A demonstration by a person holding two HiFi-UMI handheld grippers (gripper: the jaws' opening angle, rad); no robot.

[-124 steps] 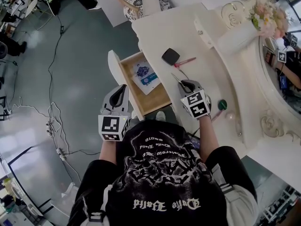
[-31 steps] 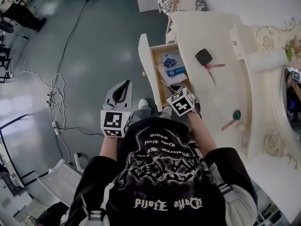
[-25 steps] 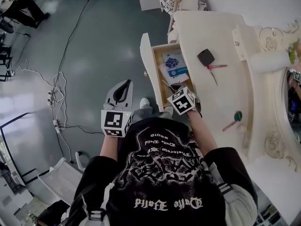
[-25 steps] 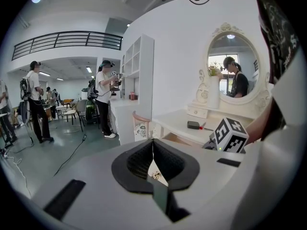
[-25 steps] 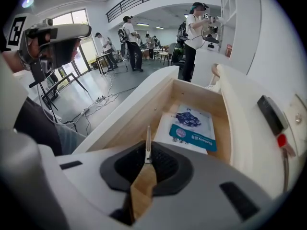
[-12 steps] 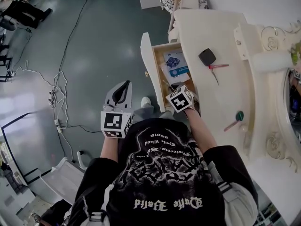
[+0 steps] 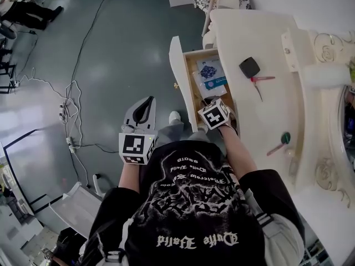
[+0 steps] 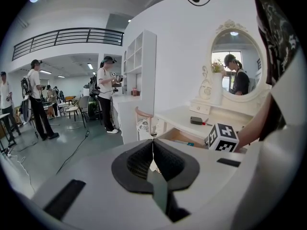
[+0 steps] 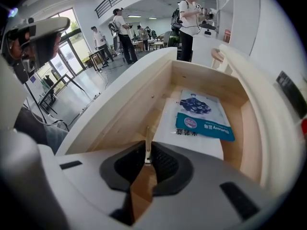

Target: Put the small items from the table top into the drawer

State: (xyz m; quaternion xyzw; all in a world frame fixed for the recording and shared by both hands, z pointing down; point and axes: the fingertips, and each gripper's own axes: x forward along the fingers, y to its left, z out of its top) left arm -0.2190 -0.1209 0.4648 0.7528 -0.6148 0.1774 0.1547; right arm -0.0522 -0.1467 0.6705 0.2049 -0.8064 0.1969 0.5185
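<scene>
Standing open from the white table (image 7: 238,37), the one drawer (image 7: 191,90) has bare wood beside its one blue packet (image 9: 201,116). Over the drawer the right gripper (image 9: 146,153) pinches one thin metal stick (image 9: 147,135), shown only in its own view. Left of the drawer, the left gripper (image 8: 153,147) is closed, empty.

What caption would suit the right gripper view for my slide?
Right claw shut on a thin pale item, over the open wooden drawer holding a blue-and-white packet.
</scene>
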